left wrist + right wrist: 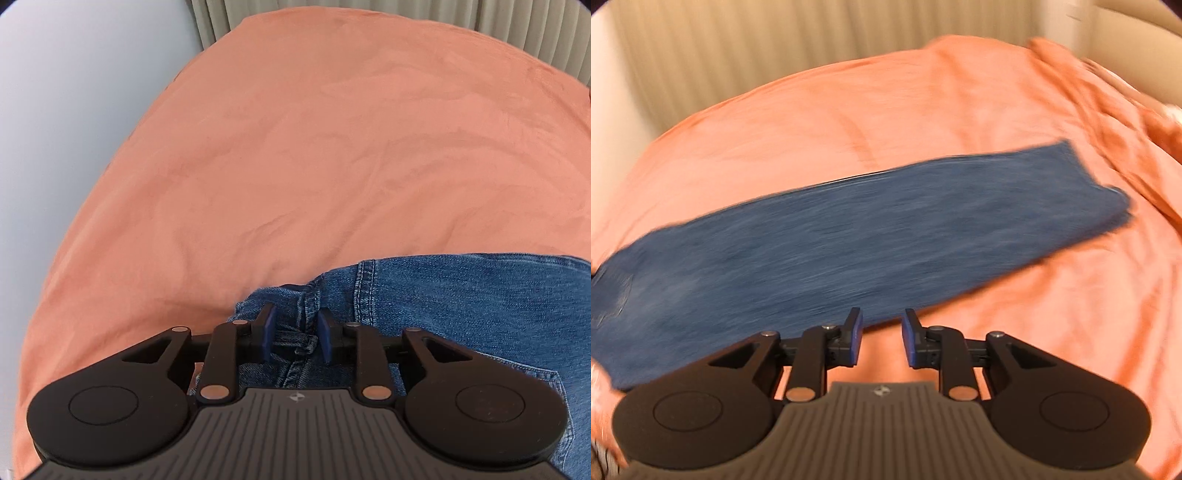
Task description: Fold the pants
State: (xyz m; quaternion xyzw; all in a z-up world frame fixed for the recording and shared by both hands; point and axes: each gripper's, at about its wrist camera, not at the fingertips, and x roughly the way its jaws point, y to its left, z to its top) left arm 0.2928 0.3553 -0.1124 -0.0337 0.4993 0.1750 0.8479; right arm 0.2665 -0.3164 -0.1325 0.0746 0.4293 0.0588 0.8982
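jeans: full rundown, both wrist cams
The jeans are blue denim with stitched seams, lying as one long flat strip across the orange sheet, legs seemingly stacked. A belt loop and a back pocket show at the waist end. The left tongs sit open over that bunched waist; the right tongs are open near the strip's edge.

The left gripper [295,332] hangs low over the waistband end of a pair of blue jeans [461,295], its blue-padded fingers [269,330] spread apart with a belt loop [301,339] and bunched denim between them; neither pad visibly presses the cloth. The jeans lie on an orange bedsheet [295,147], stretching off to the right edge, with a stitched seam running down just right of the fingers. Beyond the far edge of the bed hangs a pleated beige curtain [535,33]; a pale wall [55,110] fills the left.
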